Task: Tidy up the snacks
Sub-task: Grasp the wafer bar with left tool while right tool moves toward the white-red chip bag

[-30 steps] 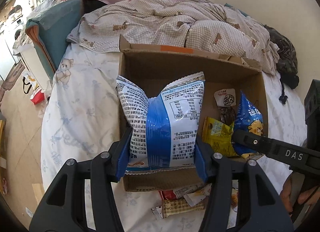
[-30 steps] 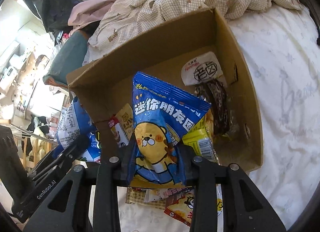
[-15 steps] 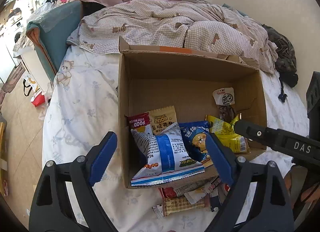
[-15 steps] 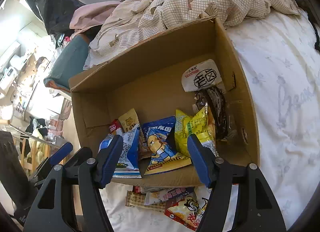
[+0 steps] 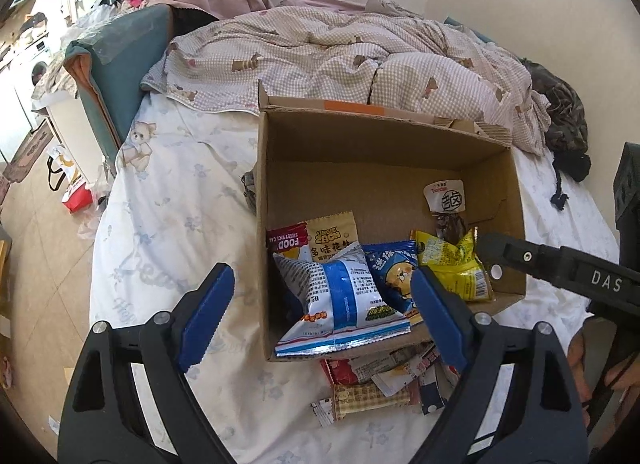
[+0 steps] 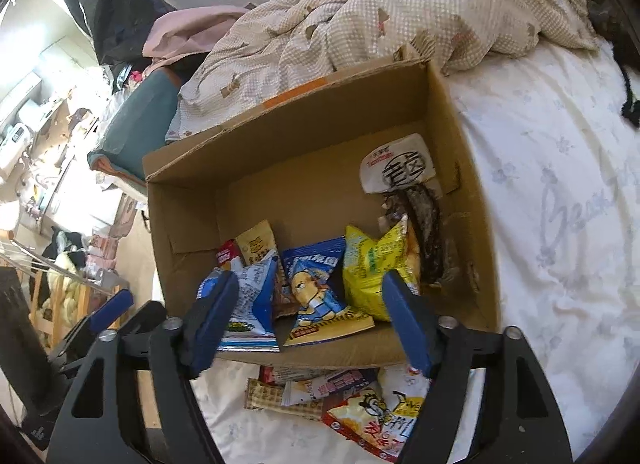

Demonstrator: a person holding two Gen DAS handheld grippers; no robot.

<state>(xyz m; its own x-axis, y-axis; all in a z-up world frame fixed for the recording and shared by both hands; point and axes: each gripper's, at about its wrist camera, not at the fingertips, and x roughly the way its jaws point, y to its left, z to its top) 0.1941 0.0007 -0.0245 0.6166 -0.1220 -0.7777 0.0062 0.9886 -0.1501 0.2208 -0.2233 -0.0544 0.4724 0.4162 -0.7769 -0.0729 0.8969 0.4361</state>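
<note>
An open cardboard box [image 5: 496, 168] [image 6: 460, 136] sits on the bed. Inside lie a blue-and-white bag [image 5: 340, 300] [image 6: 248, 304], a small blue bear bag [image 5: 394, 272] [image 6: 316, 288], a yellow bag [image 5: 452, 264] [image 6: 372, 264], a dark snack with a white label [image 5: 446, 200] [image 6: 400, 172], and small packets at the left [image 5: 316, 236]. My left gripper [image 5: 320, 316] is open and empty above the box's near edge. My right gripper [image 6: 308, 320] is open and empty over the same edge. Several loose snacks [image 5: 380, 384] [image 6: 344, 400] lie on the sheet before the box.
A rumpled checked quilt [image 5: 340, 52] lies behind the box. The white bedsheet [image 5: 168, 224] spreads left and right of it. A teal headboard [image 5: 108, 64] and the floor with clutter [image 5: 72, 192] are at the left. The right gripper's arm [image 5: 560, 268] crosses the box's right corner.
Both grippers have opened and let go of their bags, the blue-and-white bag from the left and the bear bag from the right. Both bags now lie in the box, and the grippers have drawn back.
</note>
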